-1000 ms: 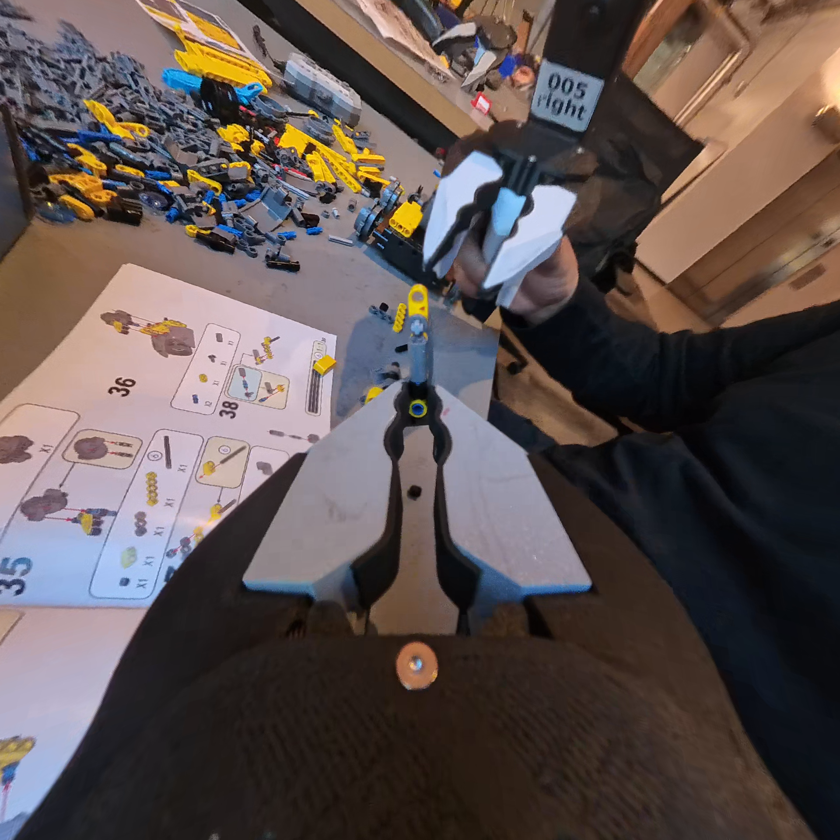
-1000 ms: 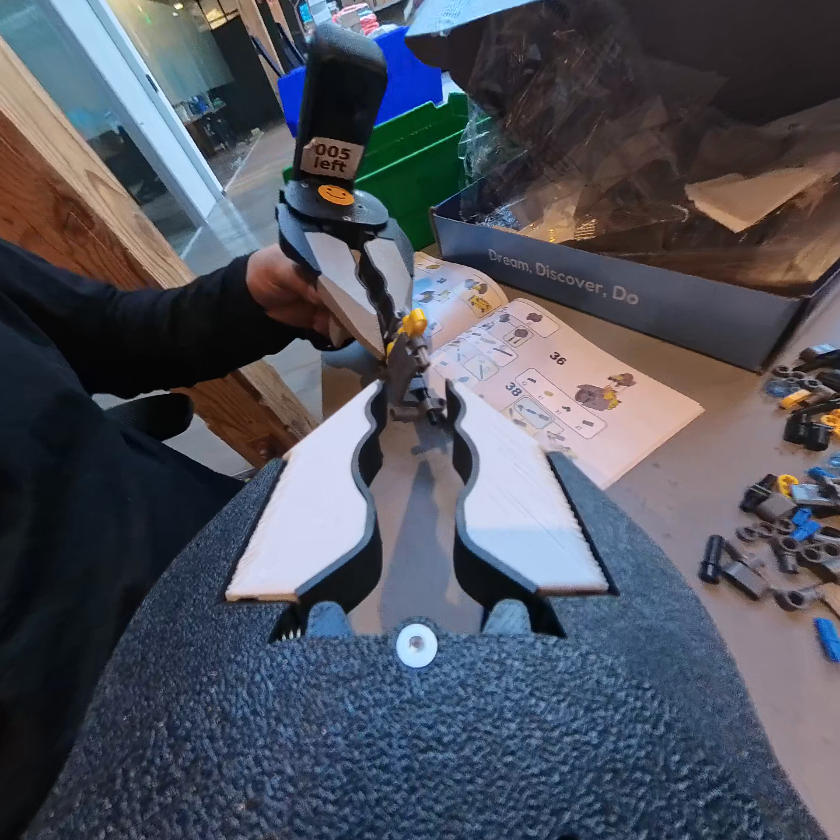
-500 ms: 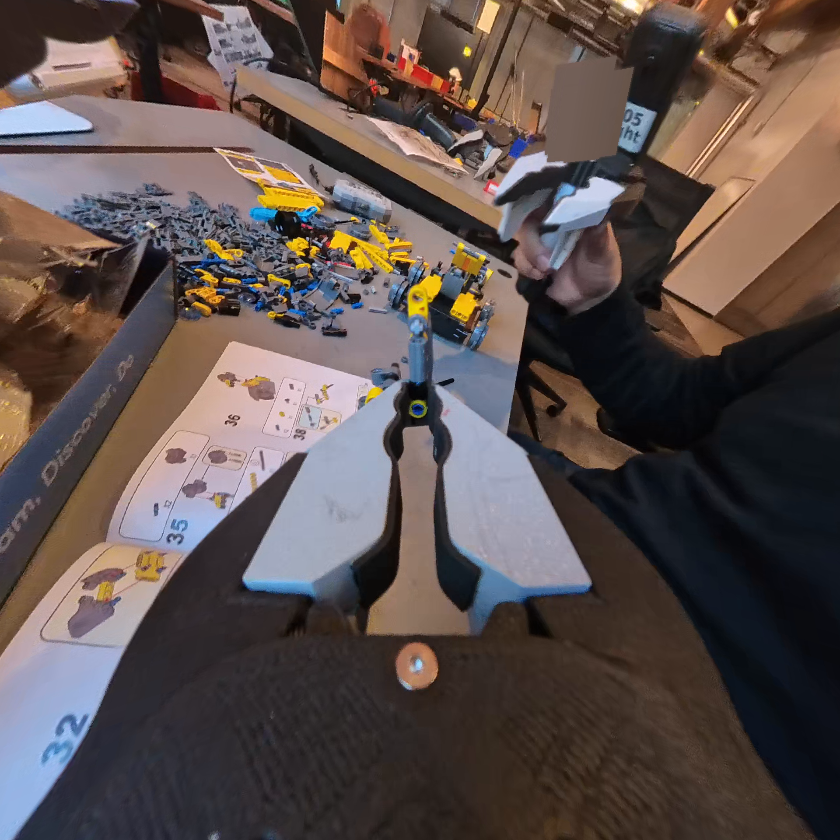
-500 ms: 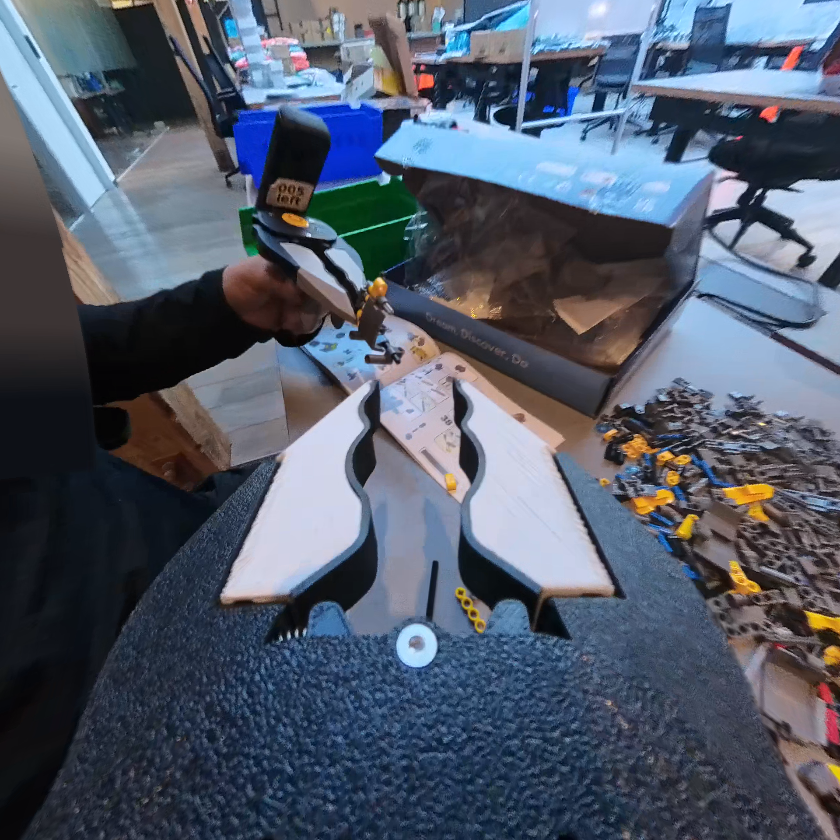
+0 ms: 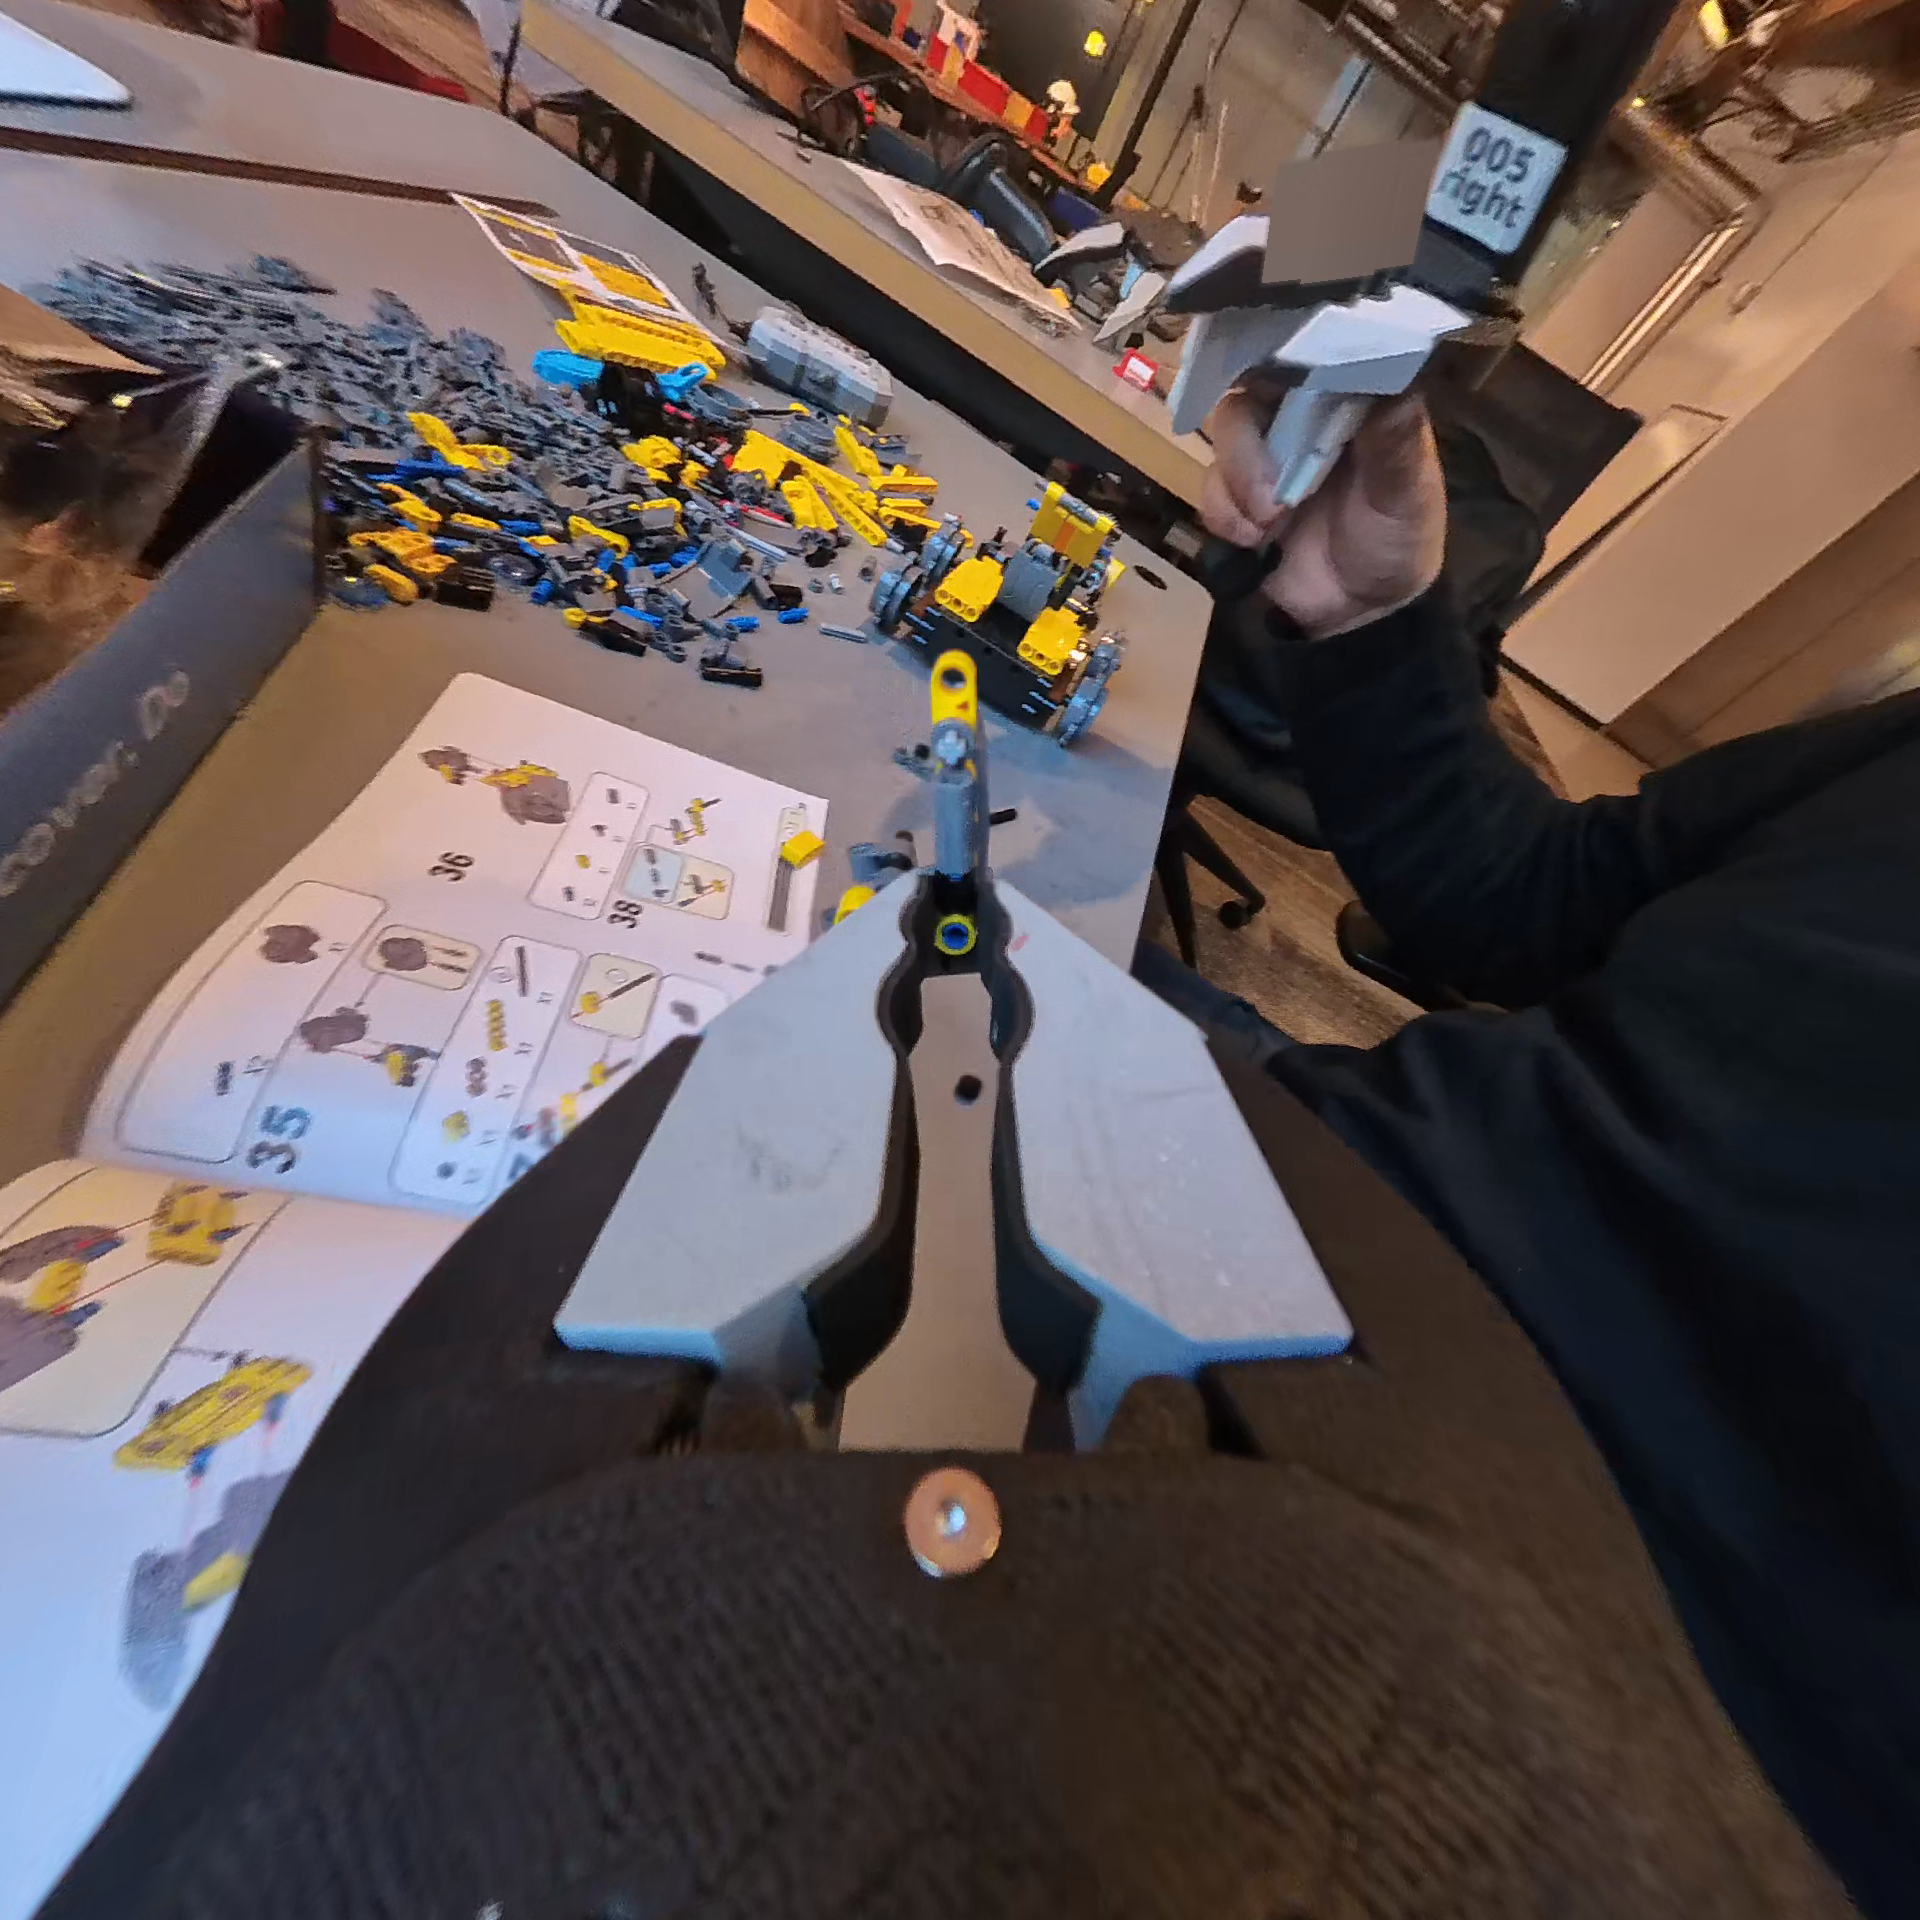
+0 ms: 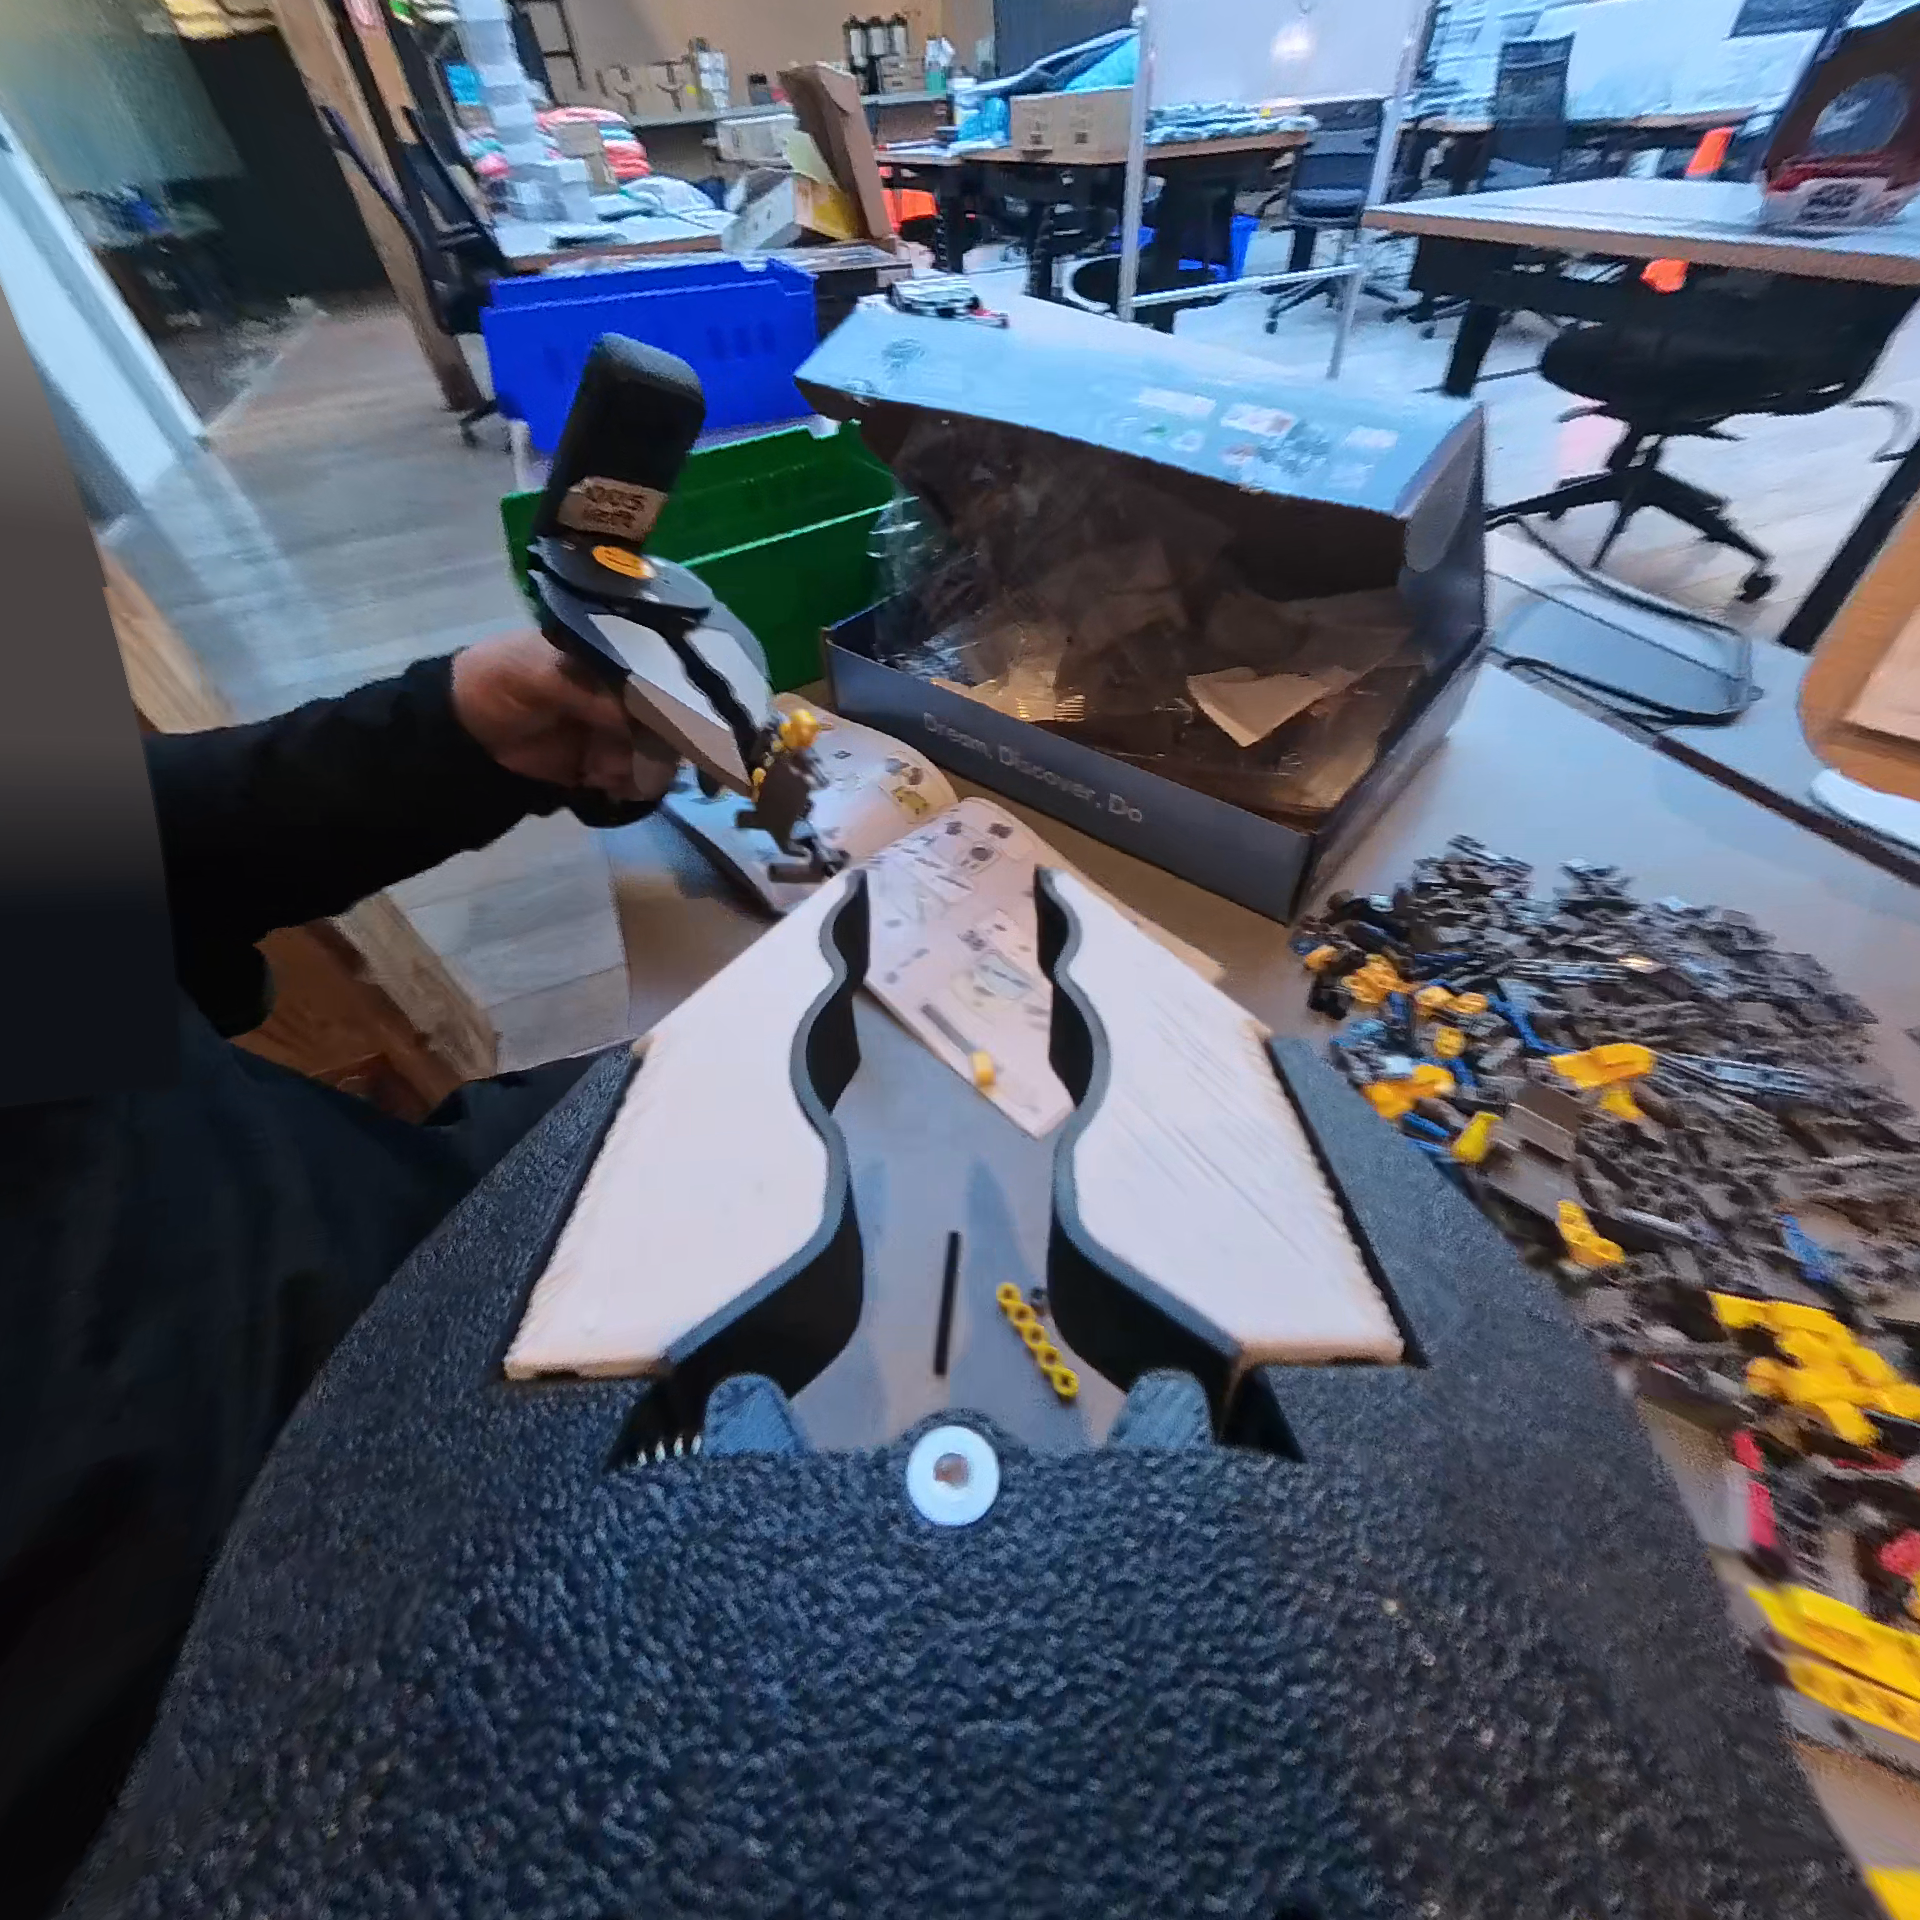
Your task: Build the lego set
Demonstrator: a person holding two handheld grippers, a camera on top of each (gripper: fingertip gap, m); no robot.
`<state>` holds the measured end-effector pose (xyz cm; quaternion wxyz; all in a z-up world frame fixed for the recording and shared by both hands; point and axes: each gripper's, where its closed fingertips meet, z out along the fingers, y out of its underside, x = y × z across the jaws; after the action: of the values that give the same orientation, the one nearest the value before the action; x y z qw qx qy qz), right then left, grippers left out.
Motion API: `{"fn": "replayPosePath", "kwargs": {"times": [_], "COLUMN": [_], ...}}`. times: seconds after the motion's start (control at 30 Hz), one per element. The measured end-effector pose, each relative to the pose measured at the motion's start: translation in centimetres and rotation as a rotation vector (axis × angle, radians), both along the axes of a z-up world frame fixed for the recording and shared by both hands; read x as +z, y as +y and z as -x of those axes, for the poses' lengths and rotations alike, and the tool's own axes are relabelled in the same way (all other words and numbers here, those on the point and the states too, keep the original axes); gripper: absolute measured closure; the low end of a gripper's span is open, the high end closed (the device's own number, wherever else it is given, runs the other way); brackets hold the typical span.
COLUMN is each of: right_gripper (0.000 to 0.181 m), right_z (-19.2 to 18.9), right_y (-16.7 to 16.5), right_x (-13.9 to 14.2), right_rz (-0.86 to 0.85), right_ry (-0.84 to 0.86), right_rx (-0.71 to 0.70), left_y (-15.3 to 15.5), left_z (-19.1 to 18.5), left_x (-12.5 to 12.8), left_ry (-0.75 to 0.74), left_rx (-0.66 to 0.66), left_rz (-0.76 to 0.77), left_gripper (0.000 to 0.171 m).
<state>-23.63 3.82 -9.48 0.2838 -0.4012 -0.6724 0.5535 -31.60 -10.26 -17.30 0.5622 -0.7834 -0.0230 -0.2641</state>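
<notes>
The left gripper [image 5: 953, 914] is pinched on a small grey-and-yellow brick assembly [image 5: 954, 769], held above the near edge of the grey table [image 5: 436, 644]. The assembly's long axis runs straight forward from the fingertips, its yellow end pointing away from the gripper. In the right wrist view the same assembly [image 6: 781, 781] slopes down toward the open instruction booklet [image 6: 966, 935].

The right gripper [image 6: 948, 894] is empty, its jaws spread, raised above the table. Below it lie a thin black axle [image 6: 947, 1301] and a short yellow beam [image 6: 1035, 1338].

Far of the booklet lies a pile of loose grey, yellow and blue parts [image 5: 520, 488]; a partly built yellow vehicle [image 5: 1023, 613] stands to its right, near the table edge. A dark cardboard box [image 6: 1174, 623] stands to the left.
</notes>
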Motion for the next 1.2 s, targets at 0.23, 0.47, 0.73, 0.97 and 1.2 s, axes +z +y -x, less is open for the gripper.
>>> {"fn": "replayPosePath", "kwargs": {"times": [0.23, 0.47, 0.73, 0.97, 1.2], "right_gripper": [0.148, 0.146, 0.173, 0.176, 0.175], "right_z": [1.7, 3.1, 2.5, 2.3, 2.0], "right_y": [-5.1, -9.9, -10.9, -11.1, -11.4], "right_x": [-4.6, -7.6, -8.4, -8.8, -8.9], "right_rz": [0.054, 0.17, 0.256, 0.26, 0.31], "right_ry": [-0.158, -0.253, -0.303, -0.32, -0.339], "right_rx": [0.143, 0.28, 0.365, 0.389, 0.428], "left_y": [1.6, 2.4, 2.7, 2.6, 2.6], "left_z": [-3.0, -5.3, -5.9, -5.4, -5.7], "left_x": [-1.0, -1.1, -1.7, -1.4, -0.7], "left_ry": [-0.076, -0.112, -0.125, -0.066, 0.002], "left_rx": [-0.096, -0.161, -0.169, -0.151, -0.172], "left_rz": [0.015, 0.006, 0.025, 0.023, -0.022], "left_gripper": [0.166, 0.166, 0.165, 0.157, 0.149]}}
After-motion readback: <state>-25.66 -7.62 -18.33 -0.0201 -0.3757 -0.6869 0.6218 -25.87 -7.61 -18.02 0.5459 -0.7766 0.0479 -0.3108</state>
